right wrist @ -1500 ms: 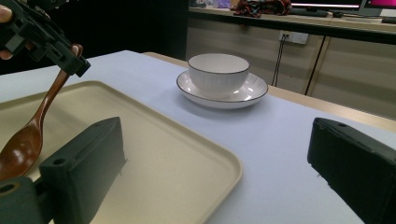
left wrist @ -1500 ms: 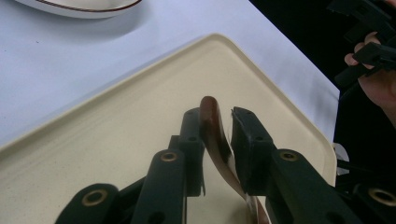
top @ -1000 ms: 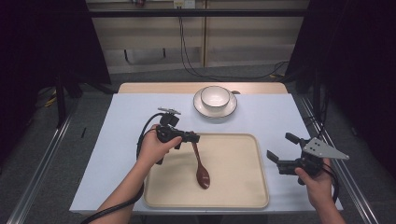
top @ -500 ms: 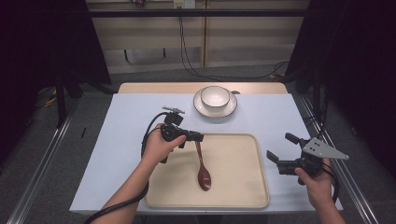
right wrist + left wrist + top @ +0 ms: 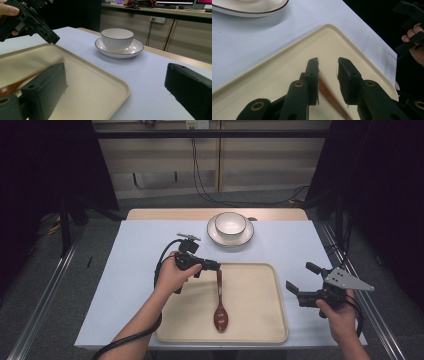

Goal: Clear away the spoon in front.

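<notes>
A brown wooden spoon (image 5: 220,306) lies on a cream tray (image 5: 260,325) at the lower middle of the high view, its bowl toward the bottom edge of the frame and its handle running up toward the tray's upper left corner. The left gripper (image 5: 214,266) sits over that handle end, held by the person's left hand (image 5: 172,276). In the left gripper view its fingers (image 5: 312,75) stand narrowly apart with the blurred spoon handle (image 5: 332,98) running between them, close against the left one; a small gap shows beside the right one, so the fingers do not clamp it.

The right gripper (image 5: 301,281) is at the lower right of the high view, just off the tray's right edge over the pale blue worktop (image 5: 125,270). Its fingers (image 5: 47,87) are spread wide with nothing between them.

A white bowl (image 5: 230,223) stands on a saucer (image 5: 246,236) in the upper middle of the frame, beyond the tray and apart from it.
</notes>
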The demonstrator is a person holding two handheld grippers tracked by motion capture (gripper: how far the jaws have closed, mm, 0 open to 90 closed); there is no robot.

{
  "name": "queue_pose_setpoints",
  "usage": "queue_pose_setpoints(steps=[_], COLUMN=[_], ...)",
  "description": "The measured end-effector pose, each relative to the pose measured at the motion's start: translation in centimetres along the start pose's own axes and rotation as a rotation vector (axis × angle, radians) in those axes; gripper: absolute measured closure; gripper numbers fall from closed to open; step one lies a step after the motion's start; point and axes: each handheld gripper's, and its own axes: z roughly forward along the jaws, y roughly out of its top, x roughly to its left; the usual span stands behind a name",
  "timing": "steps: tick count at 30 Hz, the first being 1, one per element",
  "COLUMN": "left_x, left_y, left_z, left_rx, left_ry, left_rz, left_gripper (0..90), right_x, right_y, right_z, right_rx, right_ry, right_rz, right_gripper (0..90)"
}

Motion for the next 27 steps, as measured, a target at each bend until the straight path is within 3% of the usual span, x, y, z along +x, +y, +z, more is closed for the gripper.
queue_pose_setpoints(steps=[9,11,16,27], left_x=[-0.2,-0.2,-0.4,-0.4], left_y=[-0.1,-0.1,-0.1,-0.2], left_z=[-0.5,-0.8,-1.4,-2.0], left_rx=[-0.026,-0.016,-0.064,-0.089], left_ry=[-0.003,-0.001,-0.004,0.015], left_rz=[-0.012,0.003,0.012,0.041], left_gripper=[69.1,67.7,60.9,49.0], right_x=[0.0,0.0,0.0,-0.1], right_y=[0.0,0.0,0.0,0.0], right_z=[0.0,0.0,0.1,0.2], right_rx=[0.003,0.001,0.007,0.005], right_ry=[-0.002,-0.003,0.000,-0.001], right_rz=[-0.007,-0.002,-0.002,-0.008], right_gripper=[3.3,3.3,3.3,3.3])
